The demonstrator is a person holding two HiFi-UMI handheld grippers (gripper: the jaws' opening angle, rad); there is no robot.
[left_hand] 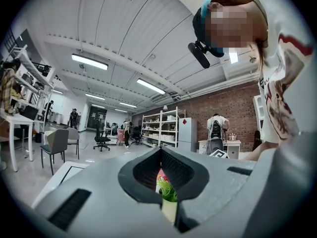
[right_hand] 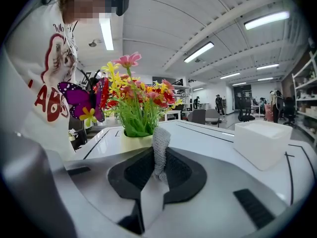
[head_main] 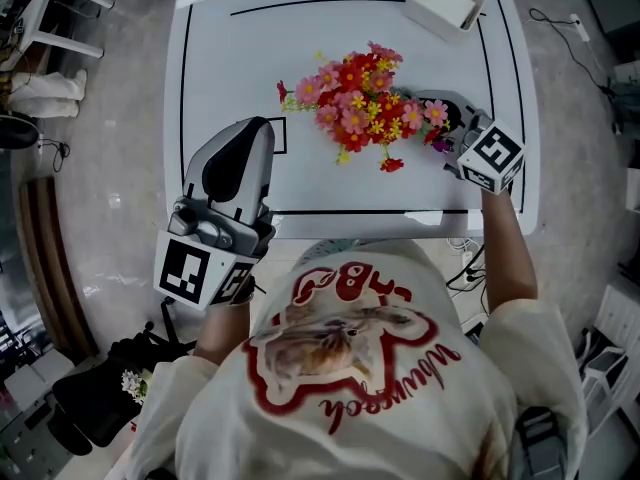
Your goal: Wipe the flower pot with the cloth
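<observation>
Cloth (right_hand: 160, 145) is clamped in my right gripper's (right_hand: 158, 155) jaws; the pot (right_hand: 134, 142) stands just ahead, slightly left. My left gripper (left_hand: 161, 151), jaws together and empty, is farther off.

Cloth (right_hand: 160, 145): was rough grey open-knit textile. Flower pot (right_hand: 132, 143): looked smooth, matt, cream. Flowers (right_hand: 136, 95): appeared plastic. Table (head_main: 230, 88): was white, smooth, faintly glossy. Box (right_hand: 260, 143): was white, matt.
</observation>
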